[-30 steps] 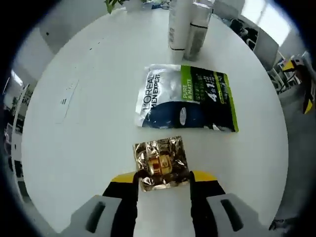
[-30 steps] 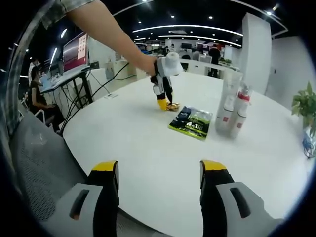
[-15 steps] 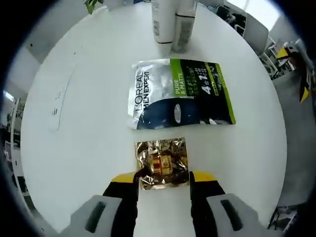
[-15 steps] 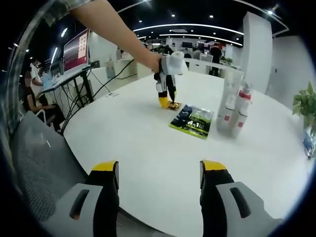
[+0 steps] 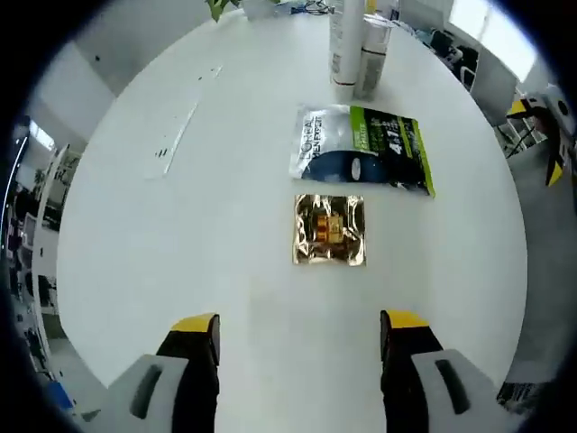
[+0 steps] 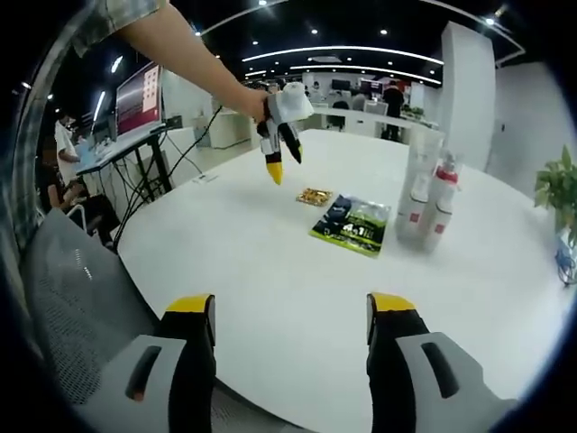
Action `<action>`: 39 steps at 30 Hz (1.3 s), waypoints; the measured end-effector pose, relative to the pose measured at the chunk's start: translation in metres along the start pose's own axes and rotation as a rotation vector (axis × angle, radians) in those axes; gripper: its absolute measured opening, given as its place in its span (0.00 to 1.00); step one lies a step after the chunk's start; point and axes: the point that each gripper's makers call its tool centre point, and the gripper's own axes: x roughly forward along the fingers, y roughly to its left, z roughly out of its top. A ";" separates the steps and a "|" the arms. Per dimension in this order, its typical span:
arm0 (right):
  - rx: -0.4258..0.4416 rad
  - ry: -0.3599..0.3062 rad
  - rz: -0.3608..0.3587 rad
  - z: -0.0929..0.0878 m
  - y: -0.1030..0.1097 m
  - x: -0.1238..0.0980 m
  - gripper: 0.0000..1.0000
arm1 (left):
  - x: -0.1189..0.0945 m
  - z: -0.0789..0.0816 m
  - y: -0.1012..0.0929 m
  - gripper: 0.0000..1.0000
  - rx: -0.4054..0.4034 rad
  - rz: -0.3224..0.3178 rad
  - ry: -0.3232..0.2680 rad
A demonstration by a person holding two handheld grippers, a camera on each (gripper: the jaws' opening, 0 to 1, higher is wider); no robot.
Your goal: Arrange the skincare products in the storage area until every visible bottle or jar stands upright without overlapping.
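Left gripper view: the left tongs [image 5: 297, 329] gape wide above the white desk [image 5: 180, 234], holding nothing. Beyond them lies a gold sachet [image 5: 329, 230], flat, with a green-and-silver pouch [image 5: 365, 161] just past it and upright bottles [image 5: 356, 45] farther off

Right gripper view: the right tongs [image 6: 290, 316] hang open and empty over the desk's near edge, the pouch lying well ahead near the bottles

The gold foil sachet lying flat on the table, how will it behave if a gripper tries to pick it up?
The gold foil sachet looks thin and crinkled, so probably light and floppy. It lies flat on the table, so jaws may slide over it.
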 end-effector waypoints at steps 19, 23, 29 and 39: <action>-0.018 -0.003 0.001 0.001 0.000 0.001 0.67 | -0.032 -0.218 -0.017 1.00 0.063 -0.051 0.320; -0.025 0.003 0.003 0.000 0.001 0.002 0.67 | -0.027 -0.229 -0.014 1.00 0.072 -0.058 0.306; -0.029 0.020 0.003 -0.003 0.001 0.001 0.67 | -0.020 -0.235 -0.013 1.00 0.052 -0.062 0.293; -0.031 0.044 0.003 -0.009 0.001 0.001 0.67 | -0.008 -0.247 -0.016 1.00 0.130 -0.094 0.295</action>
